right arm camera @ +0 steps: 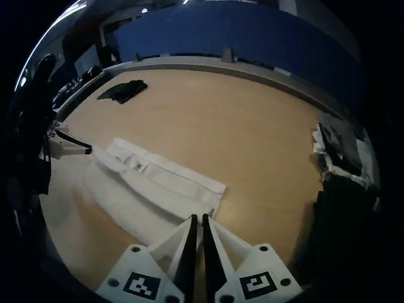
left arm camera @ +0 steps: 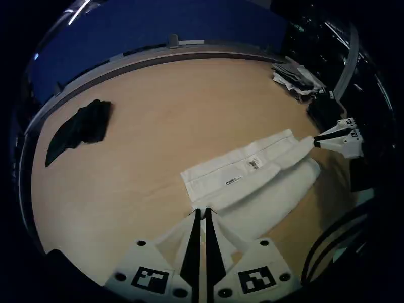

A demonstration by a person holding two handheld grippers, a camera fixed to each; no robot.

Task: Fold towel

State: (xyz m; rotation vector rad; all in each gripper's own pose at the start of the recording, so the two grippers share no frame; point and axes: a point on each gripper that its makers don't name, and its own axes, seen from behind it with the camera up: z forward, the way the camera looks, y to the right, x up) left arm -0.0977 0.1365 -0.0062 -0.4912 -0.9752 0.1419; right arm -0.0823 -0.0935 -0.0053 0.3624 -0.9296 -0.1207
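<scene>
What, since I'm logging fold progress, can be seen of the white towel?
The white towel is soft cloth, long and narrow, lying stretched out on the light wooden table. One long edge is folded over the rest, making a flat hemmed band with two small labels facing up. The left gripper pinches one end with its tongs, and the right gripper pinches the other.

Each view rides low and close over the table (left arm camera: 151,126), facing in from opposite towel (left arm camera: 262,187) ends; both share towel, table.

Label (left arm camera: 254,163) on towel (left arm camera: 262,197) (print illegible)
</scene>
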